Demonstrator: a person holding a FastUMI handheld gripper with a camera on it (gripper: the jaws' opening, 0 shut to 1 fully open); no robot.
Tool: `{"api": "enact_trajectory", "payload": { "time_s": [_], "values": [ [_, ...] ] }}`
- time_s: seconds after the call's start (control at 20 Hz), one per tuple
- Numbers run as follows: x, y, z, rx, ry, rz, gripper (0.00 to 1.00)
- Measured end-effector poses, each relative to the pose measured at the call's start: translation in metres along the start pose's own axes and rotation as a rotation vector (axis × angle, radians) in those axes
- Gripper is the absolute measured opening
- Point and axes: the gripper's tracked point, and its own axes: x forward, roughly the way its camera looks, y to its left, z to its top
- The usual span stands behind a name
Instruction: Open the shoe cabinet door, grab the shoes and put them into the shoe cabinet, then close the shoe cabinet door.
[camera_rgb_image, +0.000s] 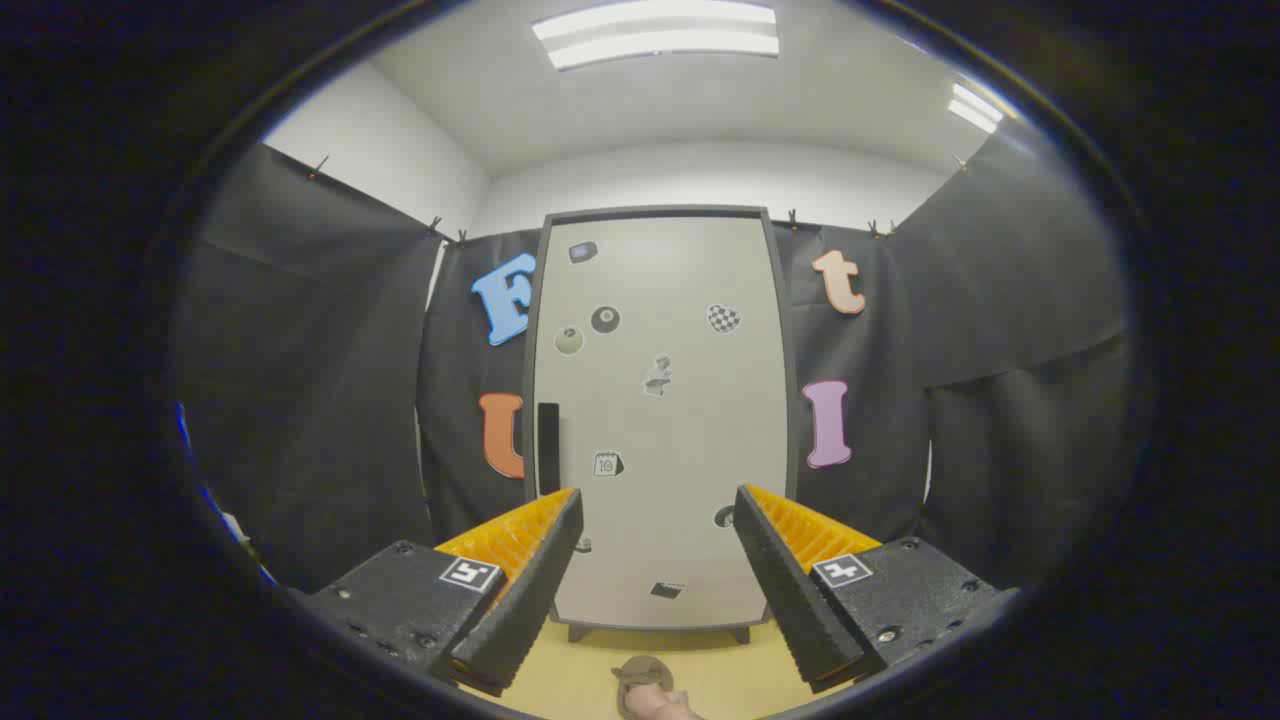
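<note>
The shoe cabinet (660, 420) stands upright against the back cloth, well beyond my fingers. Its pale door is shut and carries several small stickers. A dark vertical handle (548, 448) runs along the door's left edge, just above my left fingertip. My gripper (660, 500) is open, with nothing between its fingers, and points at the lower half of the door. On the yellow floor (570, 680), below and between the fingers, lies a brownish shoe (640, 676), partly cut off from sight.
Black cloth walls close in the booth on the left, right and back. The cabinet rests on short dark feet (580, 632) on the yellow floor. A strip of floor lies between the shoe and the cabinet's base.
</note>
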Motion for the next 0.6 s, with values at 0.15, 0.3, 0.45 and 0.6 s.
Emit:
{"api": "enact_trajectory", "payload": {
  "time_s": [0.15,0.3,0.45,0.6],
  "values": [
    [0.007,0.008,-0.003,-0.003,0.007,0.013,0.99],
    [0.017,0.011,-0.008,-0.014,0.013,0.01,0.98],
    [0.029,0.014,-0.02,-0.011,0.044,0.011,0.99],
    [0.046,0.023,-0.02,0.012,0.049,0.047,0.99]
  ]
}}
